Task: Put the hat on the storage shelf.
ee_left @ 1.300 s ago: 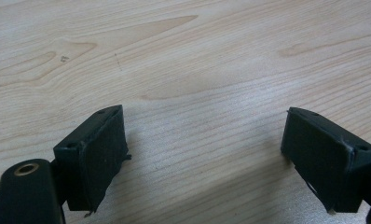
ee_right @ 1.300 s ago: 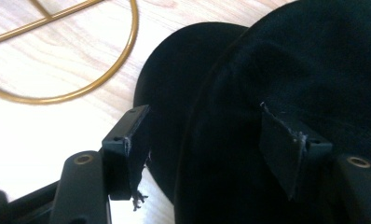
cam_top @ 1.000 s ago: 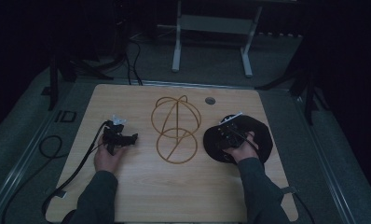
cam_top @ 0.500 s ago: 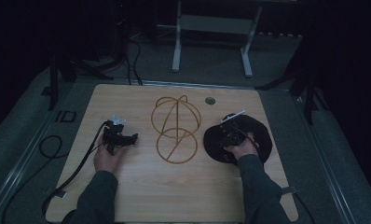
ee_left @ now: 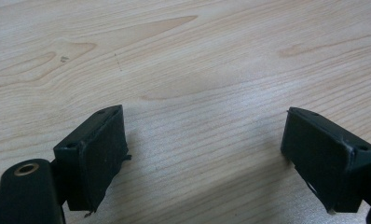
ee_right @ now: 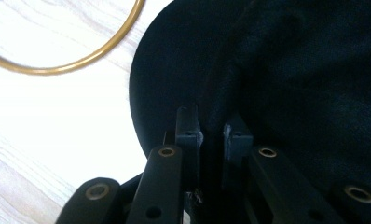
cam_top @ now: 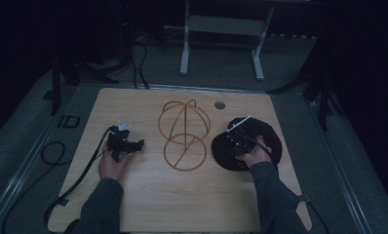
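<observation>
On the surface (cam_top: 148, 204), the near strip at six o'clock lies bare, giving free passage between both forearms. The gold wire frame (cam_top: 184, 134) stands at the centre, blocking the straight way across. The black cap (cam_top: 265, 136) takes up the three o'clock side, while the nine o'clock side has bare wood.

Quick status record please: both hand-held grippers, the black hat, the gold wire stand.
right hand-held gripper: jaws have just been closing, now pinching a fold of the black hat
left hand-held gripper: open, nothing between the jaws, over bare wood
black hat: lying at the table's right side
gold wire stand: mid-table, untouched, left of the hat
table: light wood
</observation>
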The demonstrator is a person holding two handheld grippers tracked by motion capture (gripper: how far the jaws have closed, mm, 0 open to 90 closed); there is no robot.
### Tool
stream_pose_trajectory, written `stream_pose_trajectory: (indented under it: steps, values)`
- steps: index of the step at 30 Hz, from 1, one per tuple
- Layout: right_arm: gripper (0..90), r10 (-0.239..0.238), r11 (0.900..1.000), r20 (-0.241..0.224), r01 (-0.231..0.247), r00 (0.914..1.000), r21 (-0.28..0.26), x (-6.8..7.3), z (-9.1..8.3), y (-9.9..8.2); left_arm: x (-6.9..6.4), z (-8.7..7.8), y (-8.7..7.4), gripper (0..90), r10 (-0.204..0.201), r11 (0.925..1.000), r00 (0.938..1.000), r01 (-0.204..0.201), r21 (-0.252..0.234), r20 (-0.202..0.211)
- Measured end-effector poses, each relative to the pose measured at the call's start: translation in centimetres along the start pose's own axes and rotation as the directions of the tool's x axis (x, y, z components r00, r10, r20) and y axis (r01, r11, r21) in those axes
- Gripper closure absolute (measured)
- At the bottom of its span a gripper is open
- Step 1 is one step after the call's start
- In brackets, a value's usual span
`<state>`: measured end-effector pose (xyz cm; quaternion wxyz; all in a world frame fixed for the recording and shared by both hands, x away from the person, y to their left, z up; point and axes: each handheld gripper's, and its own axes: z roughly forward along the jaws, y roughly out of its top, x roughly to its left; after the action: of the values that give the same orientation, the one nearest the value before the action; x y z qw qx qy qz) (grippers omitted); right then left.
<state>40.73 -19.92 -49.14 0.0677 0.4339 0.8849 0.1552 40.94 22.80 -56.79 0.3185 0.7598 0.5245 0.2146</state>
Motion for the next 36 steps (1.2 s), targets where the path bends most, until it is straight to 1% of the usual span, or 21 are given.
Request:
stream_pose_trajectory:
  steps: [3,6,9,15,26,31,36]
  values:
    - [81.2,-0.029,0.9995,0.009,0.029,0.9995,0.009,0.1,-0.1,-0.1,0.0,0.0,0.0,13.6,0.0,1.0,1.0,0.0,0.0,0.0]
    - [81.2,-0.046,0.9988,0.015,0.045,0.9988,0.019,0.2,-0.3,-0.3,0.0,0.0,0.0,13.6,0.0,1.0,1.0,0.0,0.0,0.0]
    - [81.1,-0.076,0.9968,0.025,0.076,0.9968,0.025,0.4,-0.4,-0.3,0.0,0.0,0.0,13.6,0.0,1.0,1.0,0.0,0.0,0.0]
    - [81.0,-0.114,0.9933,0.024,0.113,0.9932,0.024,0.8,-1.0,-0.1,0.0,0.0,0.0,13.6,0.0,1.0,1.0,0.0,0.0,0.0]
    - [80.9,-0.153,0.9881,0.047,0.153,0.9871,0.022,1.4,-2.2,-0.2,0.0,0.0,0.0,13.7,0.0,1.0,1.0,0.0,0.0,0.0]
    - [80.8,-0.178,0.9837,0.04,0.177,0.9831,0.028,1.8,-2.7,-0.3,0.0,0.0,0.0,13.7,0.0,1.0,1.0,0.0,0.0,0.001]
    - [80.6,-0.186,0.9822,0.032,0.186,0.9819,0.029,1.9,-3.1,-0.4,0.0,0.0,0.0,13.7,0.0,1.0,1.0,0.0,0.0,0.001]
